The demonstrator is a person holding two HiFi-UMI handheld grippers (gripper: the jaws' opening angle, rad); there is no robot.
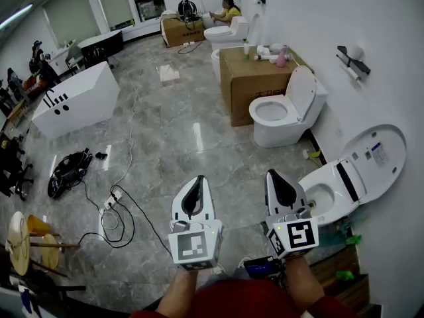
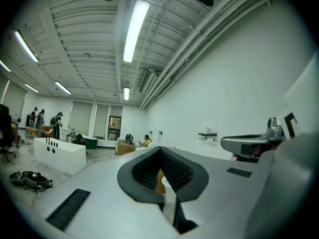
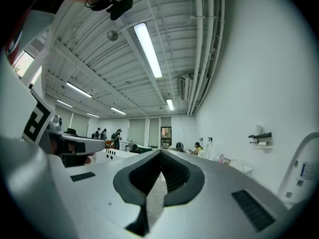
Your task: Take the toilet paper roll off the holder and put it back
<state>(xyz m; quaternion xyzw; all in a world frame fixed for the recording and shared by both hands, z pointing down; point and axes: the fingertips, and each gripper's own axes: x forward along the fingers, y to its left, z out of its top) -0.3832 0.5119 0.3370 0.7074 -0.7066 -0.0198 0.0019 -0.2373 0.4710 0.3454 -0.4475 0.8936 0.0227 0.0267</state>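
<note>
Grey polished floor (image 1: 165, 131) runs down a long showroom, with a white wall (image 1: 384, 25) along its right side and a row of toilets against it. The nearest toilet (image 1: 331, 194), its lid raised, stands just right of the right gripper (image 1: 277, 181). Further along the wall is another toilet (image 1: 285, 114), beside a cardboard box (image 1: 252, 78). The left gripper (image 1: 196, 187) is held level next to the right one, the two close together and side by side over the floor, both aimed down the room. In each gripper view the dark pads meet at the tips, so both pairs of jaws are closed with nothing between them. The toilet paper roll (image 1: 352, 74) hangs on the dark holder (image 1: 358, 63) fixed high on the wall past the second toilet, well apart from both grippers. The right gripper view shows the same holder (image 3: 260, 136) with the roll (image 3: 262, 143) under its shelf. Black cables (image 1: 112, 211) trail across the floor to the left.
</note>
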